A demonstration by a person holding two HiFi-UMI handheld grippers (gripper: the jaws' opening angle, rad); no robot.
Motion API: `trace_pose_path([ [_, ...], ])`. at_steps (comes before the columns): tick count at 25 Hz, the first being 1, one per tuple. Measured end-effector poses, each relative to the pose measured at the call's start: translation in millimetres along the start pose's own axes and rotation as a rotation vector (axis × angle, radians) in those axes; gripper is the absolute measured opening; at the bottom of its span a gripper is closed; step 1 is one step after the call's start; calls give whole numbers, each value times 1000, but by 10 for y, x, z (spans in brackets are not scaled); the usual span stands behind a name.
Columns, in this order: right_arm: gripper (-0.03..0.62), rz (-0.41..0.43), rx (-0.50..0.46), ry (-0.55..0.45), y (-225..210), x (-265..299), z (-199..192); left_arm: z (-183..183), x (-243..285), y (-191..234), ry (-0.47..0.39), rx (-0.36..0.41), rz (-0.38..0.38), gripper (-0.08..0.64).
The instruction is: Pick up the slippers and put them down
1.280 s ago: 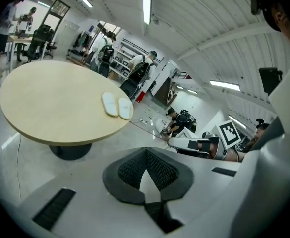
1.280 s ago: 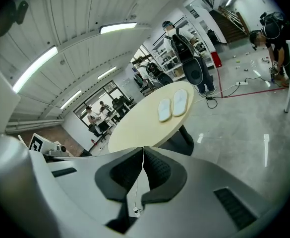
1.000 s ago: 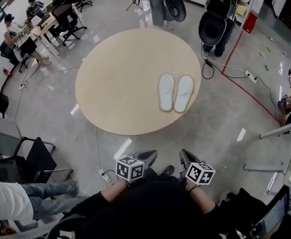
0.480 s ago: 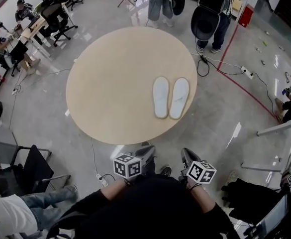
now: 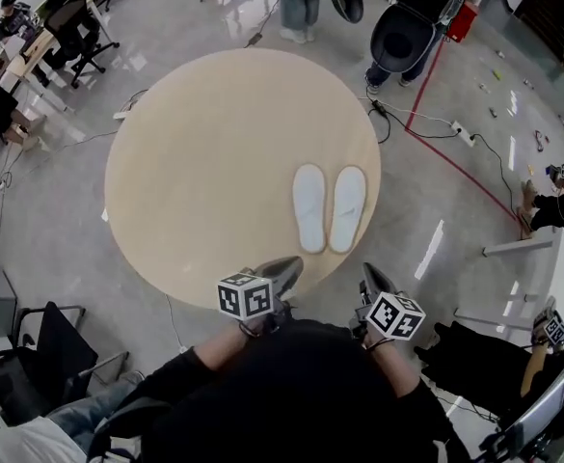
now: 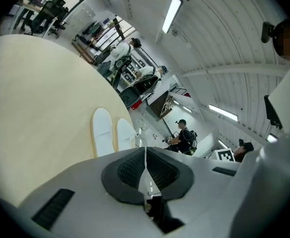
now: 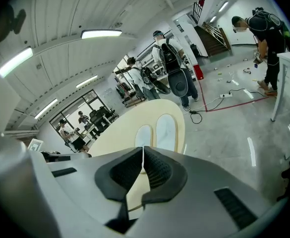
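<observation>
The left gripper [image 5: 285, 268] has its jaws pressed together with nothing between the dark ribbed pads, and it hangs just over the near rim of the round table [image 5: 195, 162], pointing across the top. The right gripper [image 5: 372, 279] is likewise closed and empty; it sits just off the table's near-right rim, over the floor, and aims towards the tabletop. Both are held close to the person's body, apart from each other and clear of any object. Ahead of them, the white slippers [image 5: 309, 208] lie flat on the table's right half, closer to the near-right rim than to the centre. They are side by side, lengthwise away from the person, so close that I cannot tell whether they touch. The rest of the pale tabletop is bare. Beyond the table's far rim stand people with dark gear, and a black cable [image 5: 426, 123] and a red floor line [image 5: 455, 167] run past its right side. As I judge it, the task has barely begun: neither slipper is gripped or lifted, and reaching, opening, grasping, lifting and setting down all remain to be done.
</observation>
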State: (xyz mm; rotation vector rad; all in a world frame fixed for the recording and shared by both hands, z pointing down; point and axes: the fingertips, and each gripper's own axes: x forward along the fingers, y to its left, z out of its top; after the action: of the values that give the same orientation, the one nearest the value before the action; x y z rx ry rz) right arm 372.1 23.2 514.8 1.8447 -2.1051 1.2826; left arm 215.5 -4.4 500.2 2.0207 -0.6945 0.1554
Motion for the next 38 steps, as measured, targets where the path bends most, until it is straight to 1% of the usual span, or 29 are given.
trace_pose_path([
  [2, 17, -4, 6, -3, 69, 160, 67, 144, 0, 150, -8, -33, -12, 26],
  [5, 18, 20, 21, -8, 198, 392, 144, 324, 26, 346, -14, -80, -34, 26],
  [9, 18, 20, -7, 25, 230, 623, 207, 432, 88, 497, -13, -92, -33, 26],
  [13, 25, 13, -4, 68, 149, 822, 243, 502, 204, 587, -14, -104, -2, 28],
  [14, 49, 16, 1, 86, 113, 880, 241, 516, 241, 613, -15, -103, 15, 28],
  [15, 106, 20, 7, 106, 74, 943, 239, 527, 280, 648, -16, -99, 38, 31],
  [16, 148, 26, 13, 126, 34, 1005, 241, 530, 325, 694, -14, -96, 66, 41],
  [17, 160, 31, 16, 144, -13, 1067, 249, 523, 375, 750, -9, -94, 96, 70],
  [18, 169, 32, 15, 159, -70, 1127, 259, 506, 430, 814, 0, -96, 127, 116],
  [20, 173, 24, 16, 189, -208, 1234, 260, 425, 530, 948, 37, -118, 188, 155],
  [23, 180, -1, 20, 261, -462, 1352, 139, 201, 674, 1165, 111, -160, 280, 170],
  [26, 189, -10, 31, 346, -637, 1393, -145, -25, 711, 1356, 186, -140, 371, 179],
  [28, 189, -5, 45, 376, -726, 1434, -230, -38, 764, 1439, 198, -137, 402, 179],
  [30, 189, 3, 55, 374, -845, 1543, -173, 80, 900, 1531, 185, -126, 415, 179],
  [33, 189, 18, 79, 327, -972, 1712, 27, 305, 1048, 1689, 167, -88, 415, 184],
  [35, 189, 44, 87, 283, -1013, 1833, 229, 455, 1113, 1819, 166, -68, 400, 187],
  [38, 189, 114, 67, 243, -1110, 2077, 568, 692, 1257, 2011, 172, -69, 352, 187],
])
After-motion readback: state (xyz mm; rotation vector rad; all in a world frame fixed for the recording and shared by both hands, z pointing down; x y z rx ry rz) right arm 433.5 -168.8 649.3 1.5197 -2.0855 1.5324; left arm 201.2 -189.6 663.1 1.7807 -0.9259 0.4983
